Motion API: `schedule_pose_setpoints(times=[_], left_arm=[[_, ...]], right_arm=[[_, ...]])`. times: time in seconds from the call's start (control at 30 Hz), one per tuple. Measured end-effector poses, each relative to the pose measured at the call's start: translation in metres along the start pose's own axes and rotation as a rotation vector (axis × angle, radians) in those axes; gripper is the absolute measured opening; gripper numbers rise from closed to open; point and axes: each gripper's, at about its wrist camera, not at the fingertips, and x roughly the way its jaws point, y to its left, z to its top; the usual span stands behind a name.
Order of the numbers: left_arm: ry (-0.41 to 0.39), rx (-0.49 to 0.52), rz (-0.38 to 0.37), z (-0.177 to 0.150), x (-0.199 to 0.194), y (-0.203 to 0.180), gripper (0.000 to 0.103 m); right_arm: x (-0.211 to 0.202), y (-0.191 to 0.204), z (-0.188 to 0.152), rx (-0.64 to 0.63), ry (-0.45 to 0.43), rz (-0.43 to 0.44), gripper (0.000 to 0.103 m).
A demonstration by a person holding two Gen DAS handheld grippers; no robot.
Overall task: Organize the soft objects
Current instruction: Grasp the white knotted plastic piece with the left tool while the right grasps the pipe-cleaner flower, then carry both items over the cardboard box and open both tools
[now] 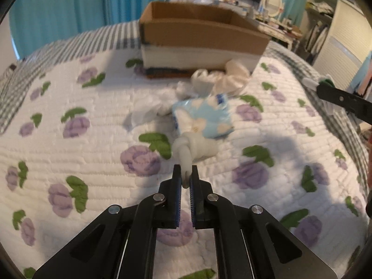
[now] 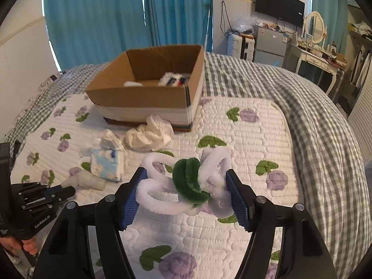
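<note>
Left wrist view: left tongs (image 1: 186,174) pinch knotted white sock (image 1: 193,148) on bed (image 1: 69,162) | right tongs (image 2: 186,186) grip chenille flower (image 2: 186,183), held half-open | step: pickup | next: we carry both to cardboard box (image 2: 144,93).

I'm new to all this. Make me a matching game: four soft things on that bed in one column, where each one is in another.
1. white-and-green fuzzy flower
2. knotted white sock
3. blue tissue pack
4. fluffy white toy

A. inside the cardboard box
B. lying on the quilt, untouched
C. between the right gripper fingers
D. pinched by the left gripper

Pairs: 1-C, 2-D, 3-B, 4-A
</note>
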Motion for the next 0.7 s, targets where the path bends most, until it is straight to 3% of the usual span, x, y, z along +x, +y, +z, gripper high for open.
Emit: schedule_pose_setpoints(times=[0.47,0.7], left_arm=[[-0.204,0.097,-0.018,0.043,-0.090,-0.033,0.004],[-0.281,0.127,-0.020,0.081,-0.112,-0.044,0.004]], right_arm=[[-0.067,0.021,0.033,-0.052,-0.135,0.014,0.068],[-0.083,0.026,0.067,-0.075,-0.195,0.035,0.068]])
